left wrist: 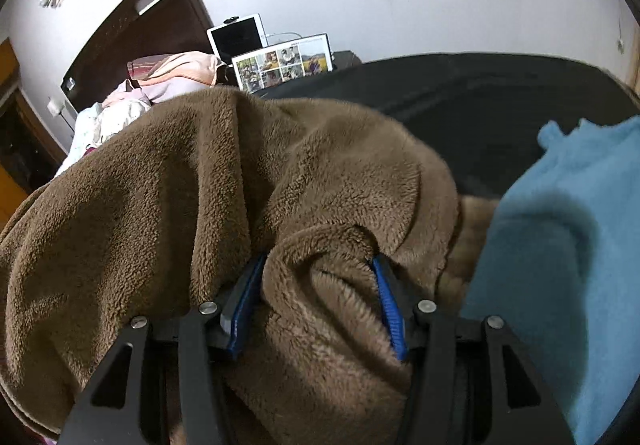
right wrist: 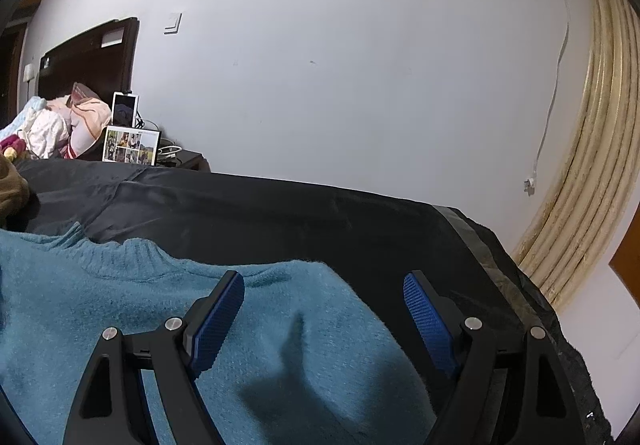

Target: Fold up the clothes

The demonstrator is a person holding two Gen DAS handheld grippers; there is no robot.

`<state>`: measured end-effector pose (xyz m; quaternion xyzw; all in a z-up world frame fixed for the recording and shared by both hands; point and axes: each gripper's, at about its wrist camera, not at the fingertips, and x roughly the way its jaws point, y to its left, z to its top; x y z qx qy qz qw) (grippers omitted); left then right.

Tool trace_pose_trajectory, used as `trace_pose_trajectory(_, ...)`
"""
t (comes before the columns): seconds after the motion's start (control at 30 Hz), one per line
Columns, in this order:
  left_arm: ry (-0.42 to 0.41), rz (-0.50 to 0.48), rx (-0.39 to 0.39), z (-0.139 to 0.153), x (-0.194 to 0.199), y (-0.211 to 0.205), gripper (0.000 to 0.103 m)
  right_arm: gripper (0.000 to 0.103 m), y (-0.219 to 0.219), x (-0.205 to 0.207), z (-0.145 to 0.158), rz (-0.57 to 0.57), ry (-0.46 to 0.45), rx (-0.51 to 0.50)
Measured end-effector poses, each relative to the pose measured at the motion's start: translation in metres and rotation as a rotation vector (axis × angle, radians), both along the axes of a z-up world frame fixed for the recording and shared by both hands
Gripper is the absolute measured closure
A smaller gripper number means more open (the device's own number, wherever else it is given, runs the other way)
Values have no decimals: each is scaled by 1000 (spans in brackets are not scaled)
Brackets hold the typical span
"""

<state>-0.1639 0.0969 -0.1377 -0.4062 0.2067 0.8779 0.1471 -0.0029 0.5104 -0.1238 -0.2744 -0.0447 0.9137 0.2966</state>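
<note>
A brown fleece garment [left wrist: 160,185] lies heaped across the left wrist view, its folds bulging up between the blue pads [left wrist: 390,309] of my left gripper [left wrist: 319,261]. The jaws stand partly apart, with fleece filling the gap between them. A light blue knitted sweater [left wrist: 560,245] lies to the right of the fleece. In the right wrist view the blue sweater [right wrist: 100,305] is spread flat on the black cover [right wrist: 280,213], collar toward the wall. My right gripper [right wrist: 324,279] hovers open over its right part, with nothing between the pads.
The black cover [left wrist: 480,105] stretches back to a white wall. At the far left stand a photo collage frame [right wrist: 129,146], a tablet [right wrist: 125,110], pillows [right wrist: 80,121] and a dark headboard [right wrist: 88,57]. The cover's right edge [right wrist: 504,269] drops off near a beige curtain [right wrist: 592,165].
</note>
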Motion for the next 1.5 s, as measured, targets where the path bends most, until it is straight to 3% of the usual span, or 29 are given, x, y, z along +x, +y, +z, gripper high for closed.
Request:
trace_pose_trajectory(0.23,16,37,-79,-3,-3,-31,45,19,1,1,0,0,-7,5)
trace_pose_trajectory(0.43,35,141,-157,0,-16,-84,45,19,3,-3,-3,-7,-28,1)
trace_pose_trajectory(0.77,40,215,-182,4,-3,-138,45,19,6,-3,-4,-11,-34,-9)
trace_pose_trajectory(0.93,25,294,-135,14,5,-149,45,19,19,0,-4,-24,-21,-83)
trace_pose_trajectory(1.03,47,289,-58,35,20,-132,45,19,21,1,-2,-7,-15,-128)
trace_pose_trajectory(1.17,63,159,51,63,46,-81,45,19,15,2,9,38,-2,-149)
trace_pose_trajectory(1.33,-7,-27,161,80,58,1,42,19,-1,-12,27,154,-63,-201)
trace_pose_trajectory(1.5,-114,-163,233,70,83,56,42,19,-23,-40,28,261,-174,-220)
